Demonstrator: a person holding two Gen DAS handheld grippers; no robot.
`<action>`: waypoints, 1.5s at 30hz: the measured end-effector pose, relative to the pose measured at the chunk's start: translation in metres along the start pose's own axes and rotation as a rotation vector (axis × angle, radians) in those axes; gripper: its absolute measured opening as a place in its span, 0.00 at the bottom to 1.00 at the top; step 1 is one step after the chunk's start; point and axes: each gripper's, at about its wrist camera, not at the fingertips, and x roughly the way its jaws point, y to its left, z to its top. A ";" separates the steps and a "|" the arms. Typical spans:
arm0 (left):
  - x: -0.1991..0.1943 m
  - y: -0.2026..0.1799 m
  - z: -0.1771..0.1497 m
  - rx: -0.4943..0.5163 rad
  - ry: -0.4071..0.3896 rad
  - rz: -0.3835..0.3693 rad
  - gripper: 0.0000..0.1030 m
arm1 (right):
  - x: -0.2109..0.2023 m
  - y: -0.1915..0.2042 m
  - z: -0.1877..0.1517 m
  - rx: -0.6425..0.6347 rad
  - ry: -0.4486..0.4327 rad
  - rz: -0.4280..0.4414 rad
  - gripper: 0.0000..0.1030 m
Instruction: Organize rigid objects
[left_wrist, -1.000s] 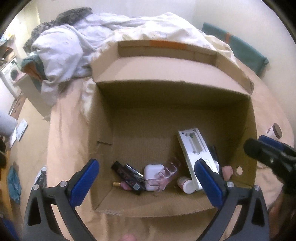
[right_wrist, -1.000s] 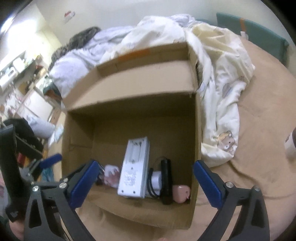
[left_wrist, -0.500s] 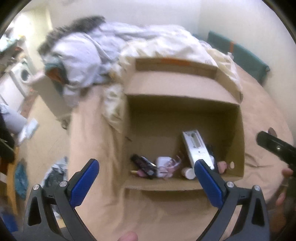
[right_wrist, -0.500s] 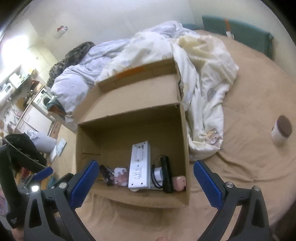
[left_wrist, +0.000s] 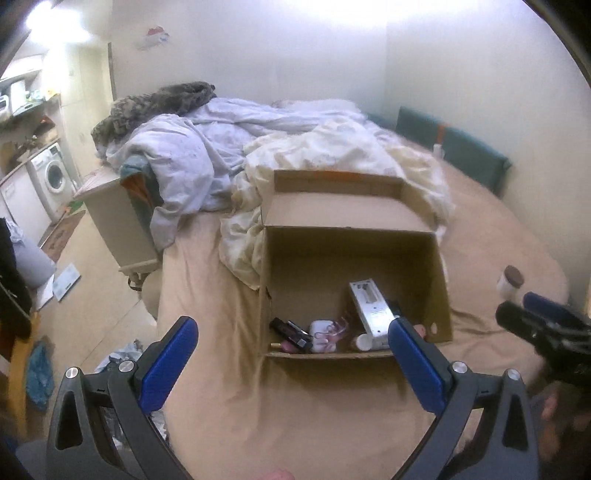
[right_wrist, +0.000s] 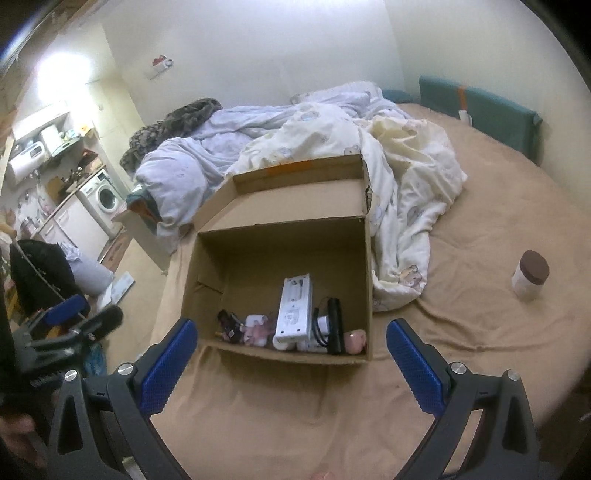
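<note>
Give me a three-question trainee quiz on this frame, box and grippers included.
1. True or false: the left gripper is holding something.
2. Where does the brown-lidded jar stand? A) in the cardboard box B) on the bed sheet, outside the box C) on the floor
3. Fill in: the long white device lies ____ the box.

Key: 1 false, both it and the right gripper are open and empty; 2 B; 3 inside.

Right gripper (right_wrist: 291, 350) gapes empty before the cardboard box (right_wrist: 369, 288).
</note>
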 end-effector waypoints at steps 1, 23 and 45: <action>-0.002 0.001 -0.003 -0.002 -0.008 0.003 0.99 | -0.002 0.001 -0.003 -0.012 -0.013 -0.010 1.00; 0.039 0.012 -0.024 -0.057 0.017 0.033 0.99 | 0.011 0.003 -0.024 -0.030 -0.095 -0.030 1.00; 0.042 0.010 -0.027 -0.048 0.027 0.018 0.99 | 0.012 0.002 -0.024 -0.031 -0.087 -0.034 1.00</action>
